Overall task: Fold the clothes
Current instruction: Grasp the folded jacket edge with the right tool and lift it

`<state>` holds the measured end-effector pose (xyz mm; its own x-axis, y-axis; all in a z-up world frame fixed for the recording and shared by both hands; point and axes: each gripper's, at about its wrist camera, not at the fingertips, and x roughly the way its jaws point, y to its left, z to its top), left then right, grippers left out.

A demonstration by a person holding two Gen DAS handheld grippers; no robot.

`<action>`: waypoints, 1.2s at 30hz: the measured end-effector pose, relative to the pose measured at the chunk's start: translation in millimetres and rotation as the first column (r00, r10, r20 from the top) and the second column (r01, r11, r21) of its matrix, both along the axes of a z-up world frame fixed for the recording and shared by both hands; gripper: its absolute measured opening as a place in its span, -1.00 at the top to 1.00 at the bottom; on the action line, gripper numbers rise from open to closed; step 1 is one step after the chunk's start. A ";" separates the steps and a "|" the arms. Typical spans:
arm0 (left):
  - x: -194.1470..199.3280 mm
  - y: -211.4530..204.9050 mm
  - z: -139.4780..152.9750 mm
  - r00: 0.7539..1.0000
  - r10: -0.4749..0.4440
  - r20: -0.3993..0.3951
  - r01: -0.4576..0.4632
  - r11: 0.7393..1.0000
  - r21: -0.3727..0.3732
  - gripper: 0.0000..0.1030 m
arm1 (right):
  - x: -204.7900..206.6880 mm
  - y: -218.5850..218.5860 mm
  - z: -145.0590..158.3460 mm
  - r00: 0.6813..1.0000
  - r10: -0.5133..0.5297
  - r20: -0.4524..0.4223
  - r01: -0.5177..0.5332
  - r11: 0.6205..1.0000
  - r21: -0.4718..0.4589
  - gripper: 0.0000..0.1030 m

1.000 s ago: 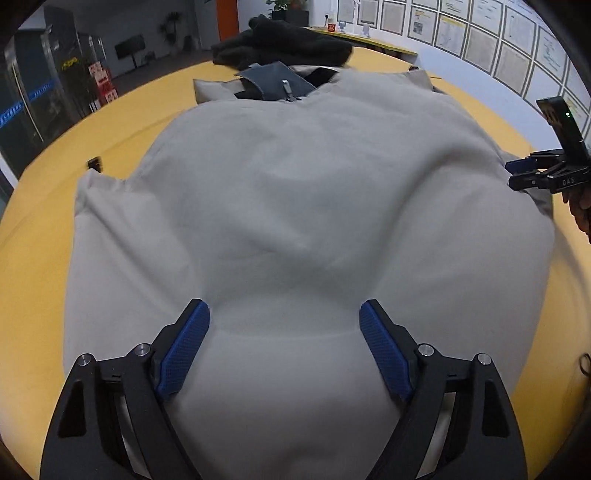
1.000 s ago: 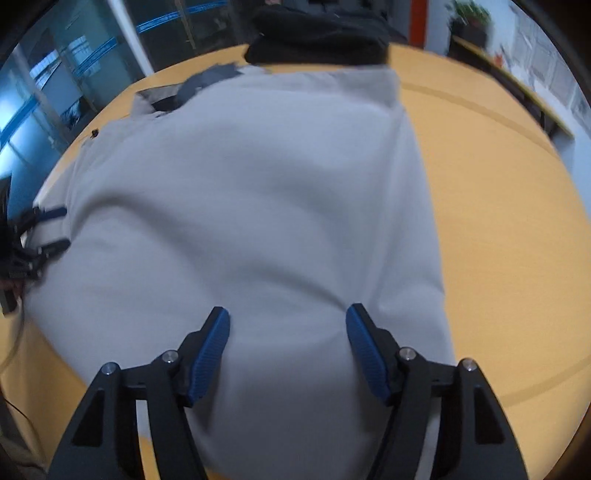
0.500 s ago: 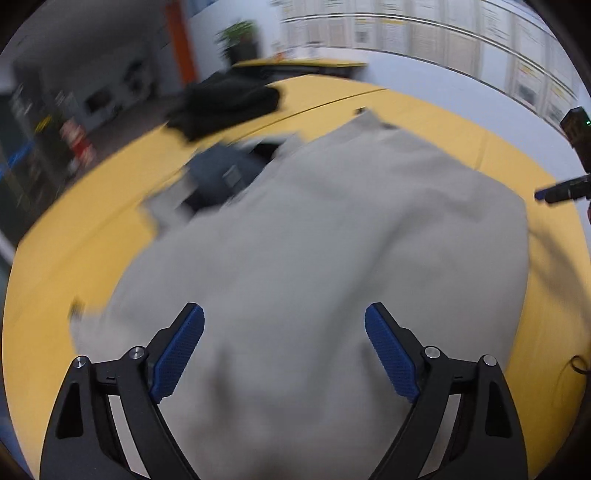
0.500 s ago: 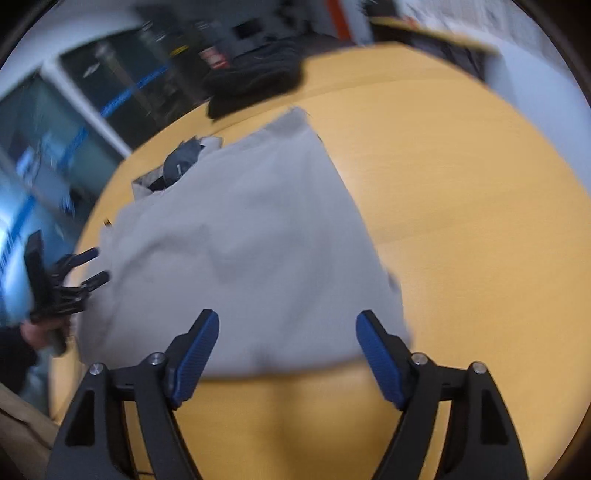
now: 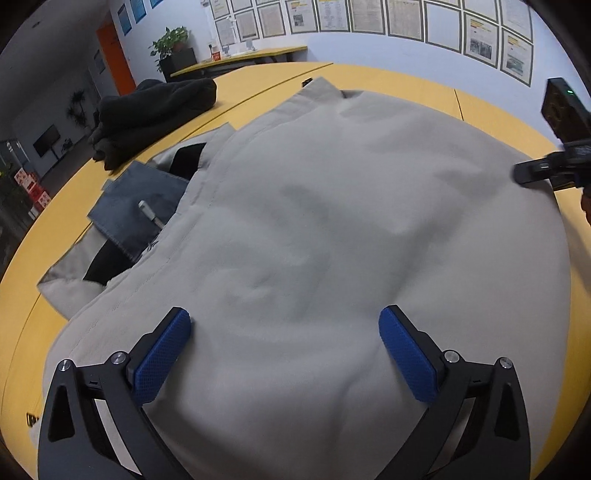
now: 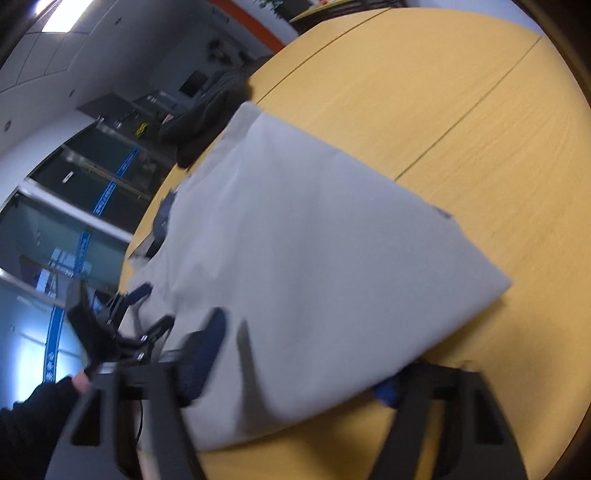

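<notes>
Grey garment (image 5: 332,229): spread flat across yellow table (image 5: 369,77), one fold apparently made, smooth face up, collar end with blue-grey lining (image 5: 133,210) toward far side. Left gripper (image 5: 284,350): jaws wide apart, nothing between them, poised just over near hem. Right gripper (image 6: 295,354): blurred, low at opposite edge, cloth lying across space between spread fingers, no grip evident. Step judged: positioning between folds. Next move calls for both tongs pinching matching edge points, then an even carry-over. Dark garment pile (image 5: 155,110) beyond, well apart. Writing: framed wall notices (image 5: 369,18), text too small to read; no brand visible.
</notes>
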<state>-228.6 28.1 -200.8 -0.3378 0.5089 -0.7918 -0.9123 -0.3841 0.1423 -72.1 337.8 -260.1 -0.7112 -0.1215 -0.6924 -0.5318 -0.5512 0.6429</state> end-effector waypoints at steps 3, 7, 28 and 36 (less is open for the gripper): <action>-3.7 16.3 -2.5 1.000 0.003 -0.018 -0.003 1.000 -0.004 -1.00 | 1.3 11.6 -2.7 0.999 -0.039 -0.003 0.039 0.998 -0.040 0.70; -2.1 21.4 3.6 1.000 -0.018 -0.014 0.017 0.999 -0.035 -1.00 | -34.9 22.8 23.3 1.000 0.001 -0.006 0.000 0.994 0.111 0.81; 15.8 -31.3 -8.7 0.997 0.070 0.021 -0.069 0.995 -0.068 -1.00 | -184.4 -175.5 78.0 0.770 0.635 -0.061 -0.601 0.754 0.265 0.86; 25.8 -77.0 -14.6 0.984 0.160 0.073 -0.160 0.987 -0.013 -1.00 | -203.4 -193.9 105.5 0.609 0.766 -0.207 -0.735 0.643 0.216 0.86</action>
<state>-202.8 -48.9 -215.4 -0.3553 0.4470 -0.8209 -0.8471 -0.5253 0.0806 -275.6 143.9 -154.7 -0.5505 -0.6368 -0.5398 0.2730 -0.7484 0.6045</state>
